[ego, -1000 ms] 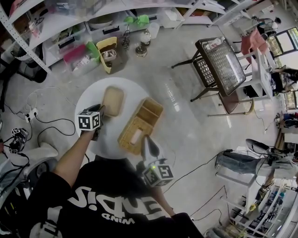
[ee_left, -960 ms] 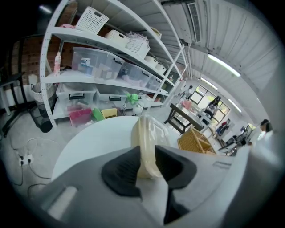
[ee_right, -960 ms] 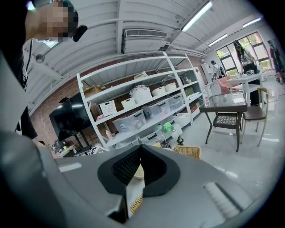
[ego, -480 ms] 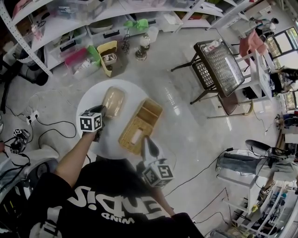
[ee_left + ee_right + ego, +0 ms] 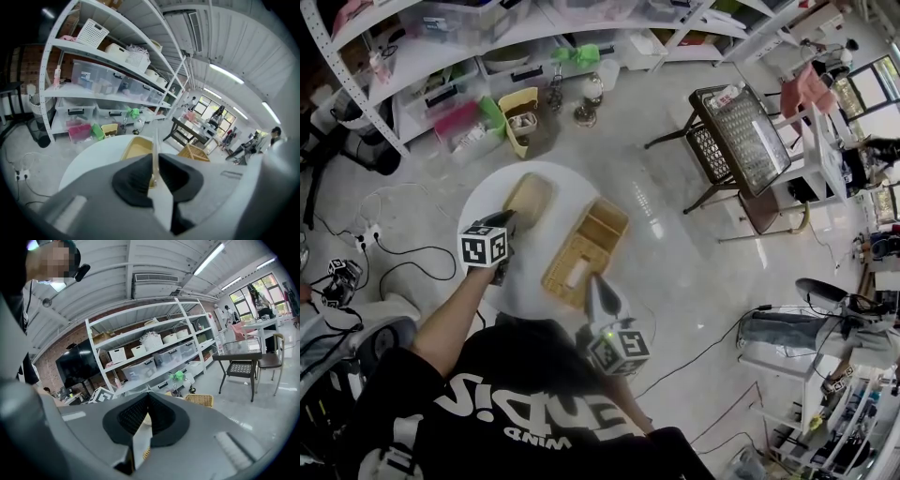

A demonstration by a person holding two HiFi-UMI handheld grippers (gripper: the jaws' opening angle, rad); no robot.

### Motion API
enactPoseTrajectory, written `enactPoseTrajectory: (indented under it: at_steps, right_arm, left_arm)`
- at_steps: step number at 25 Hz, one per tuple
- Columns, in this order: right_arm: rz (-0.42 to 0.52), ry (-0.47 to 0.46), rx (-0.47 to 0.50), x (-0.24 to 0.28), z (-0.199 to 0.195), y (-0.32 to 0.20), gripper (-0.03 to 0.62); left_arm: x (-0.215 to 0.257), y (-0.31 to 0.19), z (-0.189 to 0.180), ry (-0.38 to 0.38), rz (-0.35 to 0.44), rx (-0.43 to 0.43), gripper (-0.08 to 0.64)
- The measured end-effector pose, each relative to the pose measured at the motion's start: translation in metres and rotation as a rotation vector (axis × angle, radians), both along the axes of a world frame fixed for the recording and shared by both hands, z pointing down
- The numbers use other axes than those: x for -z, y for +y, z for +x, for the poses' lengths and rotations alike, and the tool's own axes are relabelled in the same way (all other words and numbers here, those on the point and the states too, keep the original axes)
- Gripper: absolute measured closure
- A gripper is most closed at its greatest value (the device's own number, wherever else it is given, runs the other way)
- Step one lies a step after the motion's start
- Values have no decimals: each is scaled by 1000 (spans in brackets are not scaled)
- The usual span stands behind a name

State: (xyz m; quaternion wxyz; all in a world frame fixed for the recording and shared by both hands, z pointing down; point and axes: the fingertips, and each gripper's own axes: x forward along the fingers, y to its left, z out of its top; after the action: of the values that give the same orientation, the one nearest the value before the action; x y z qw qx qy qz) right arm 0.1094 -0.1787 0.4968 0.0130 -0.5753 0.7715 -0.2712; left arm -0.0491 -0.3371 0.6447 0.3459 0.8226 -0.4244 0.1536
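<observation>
Head view: one round white tabletop (image 5: pixel 483 202) sits left of centre and carries two containers. One is a shallow tan tray (image 5: pixel 528 195), toward the upper left. The other is a wicker basket (image 5: pixel 589 238) with two compartments, just right of it and apart from it. A single pale item (image 5: pixel 575 273) lies in the basket's lower compartment (too small to name). The left gripper (image 5: pixel 504 221) meets the tray's lower left edge. The right gripper (image 5: pixel 596 286) hangs over the basket's lower end. On the floor above the tabletop stand one yellow bin (image 5: pixel 517 111) with something whitish in it and one pink box (image 5: pixel 453 114).

Left gripper view: the jaws are pressed together on a thin pale edge at centre. It looks to be the tray's rim, seen end-on. The tray's yellow inside (image 5: pixel 136 149) shows just left of that edge, tipped up from the tabletop. The basket (image 5: pixel 199 152) stands at right.

Right gripper view: the jaws meet at their tips and clamp nothing. Only a cream patch and a scrap of wicker show in the slit below them. The basket (image 5: pixel 199 400) is right of centre, and the left gripper's marker cube (image 5: pixel 101 394) is at left.
</observation>
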Motion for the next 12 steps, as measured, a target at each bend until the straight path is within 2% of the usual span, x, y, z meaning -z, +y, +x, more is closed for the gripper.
enactPoseTrajectory:
  at_steps: [6, 12]
  right_arm:
    - [23, 19, 18, 6, -1, 8, 592]
    - [47, 20, 33, 16, 10, 16, 592]
  left_arm:
    - [40, 4, 4, 32, 82, -10, 522]
    - [97, 19, -1, 1, 209, 20, 522]
